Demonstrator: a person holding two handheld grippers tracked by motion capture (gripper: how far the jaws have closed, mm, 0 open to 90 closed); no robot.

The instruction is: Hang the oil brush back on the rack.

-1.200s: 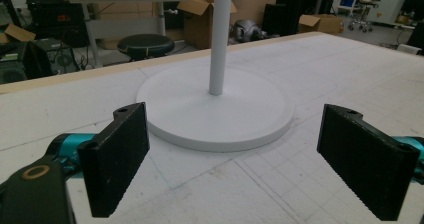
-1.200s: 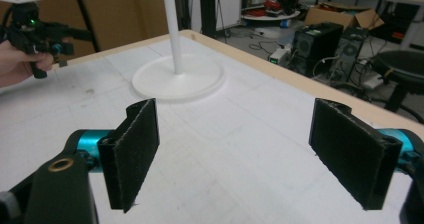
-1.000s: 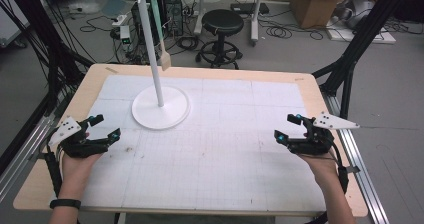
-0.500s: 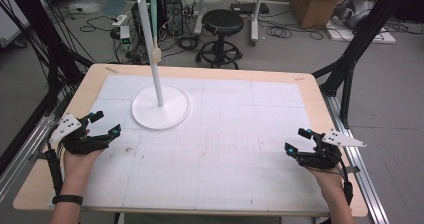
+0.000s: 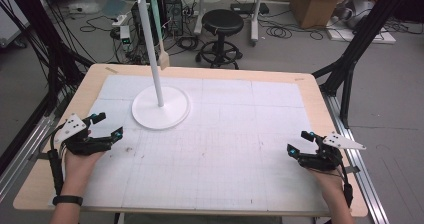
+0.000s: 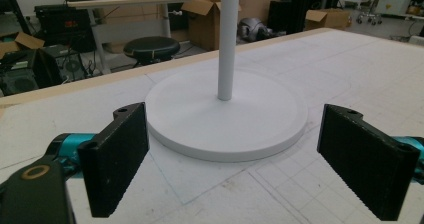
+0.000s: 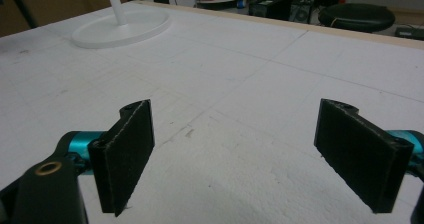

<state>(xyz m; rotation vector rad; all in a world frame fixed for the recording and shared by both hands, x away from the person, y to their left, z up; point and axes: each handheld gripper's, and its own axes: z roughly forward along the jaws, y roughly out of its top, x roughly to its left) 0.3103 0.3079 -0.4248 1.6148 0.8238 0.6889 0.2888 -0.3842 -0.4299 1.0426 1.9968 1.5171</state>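
— Any writing, label or number you can make out?

— None that can be read. The white mat (image 5: 240, 134) on the table carries a printed grid of fine lines, but no figures or letters show along them, in the high view or either gripper view.

— What about the cardboard boxes (image 5: 320, 4) on the floor at about one o'clock?

— Plain brown faces; any print there is too small and blurred to tell.

— And the electronics (image 5: 125, 36) at eleven o'clock, behind the table?

— Small lit spots only, no legible characters.

— The grippers?

— The grey plate (image 5: 344, 141) at four o'clock is blank, and so are the black jaws.
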